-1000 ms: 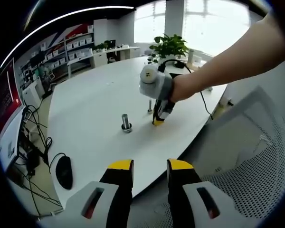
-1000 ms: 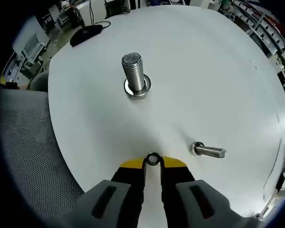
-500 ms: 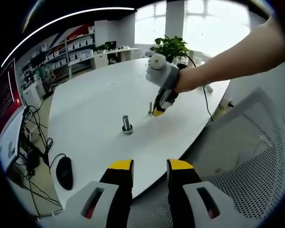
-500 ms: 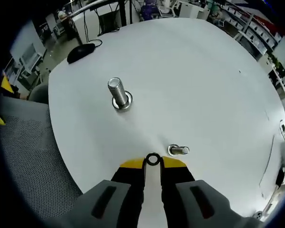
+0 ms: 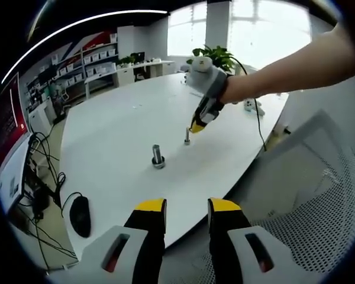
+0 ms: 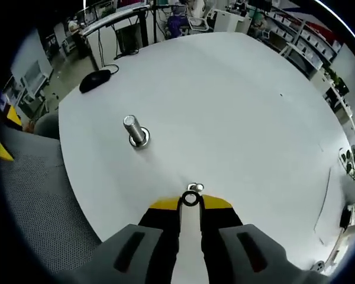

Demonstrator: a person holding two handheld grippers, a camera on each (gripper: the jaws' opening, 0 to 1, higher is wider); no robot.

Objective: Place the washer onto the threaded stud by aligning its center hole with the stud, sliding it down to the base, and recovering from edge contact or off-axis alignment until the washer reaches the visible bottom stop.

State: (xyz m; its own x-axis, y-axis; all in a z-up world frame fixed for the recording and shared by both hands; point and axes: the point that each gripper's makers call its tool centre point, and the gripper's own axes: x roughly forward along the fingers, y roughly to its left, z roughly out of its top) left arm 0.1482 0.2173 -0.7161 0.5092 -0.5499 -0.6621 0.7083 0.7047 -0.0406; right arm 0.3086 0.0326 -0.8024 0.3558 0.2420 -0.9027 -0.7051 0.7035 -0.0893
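In the right gripper view the right gripper point(image 6: 190, 202) pinches a small washer point(image 6: 190, 199) between its yellow-tipped jaws, the ring held flat with its hole open to the camera. Directly beyond the washer, almost hidden by it, the top of the small threaded stud point(image 6: 195, 187) peeks out, so ring and stud are nearly lined up; whether they touch cannot be told. The stud stands on the white desk point(image 6: 242, 106) not far in from the near curved edge, with bare desk surface all around it. A larger bolt point(image 6: 133, 131) stands upright with a washer at its base, well apart from the small stud and closer to the same near edge. A black mouse point(image 6: 94, 80) lies by the far left edge, and a grey mesh chair point(image 6: 29, 195) sits just off the desk edge.

In the left gripper view the left gripper point(image 5: 186, 207) hangs off the desk over the chair point(image 5: 310, 219), its jaws spread with a clear gap and nothing between them. From there the right gripper point(image 5: 196, 126) hovers tip-down just above the small stud point(image 5: 187, 138), held by a person's hand point(image 5: 225, 89). The larger bolt point(image 5: 157, 156) stands nearer the camera, the mouse point(image 5: 80, 214) near the desk's point(image 5: 118, 118) close left edge, and a potted plant point(image 5: 216, 56) at the far edge. The wide middle of the desk lies bare.
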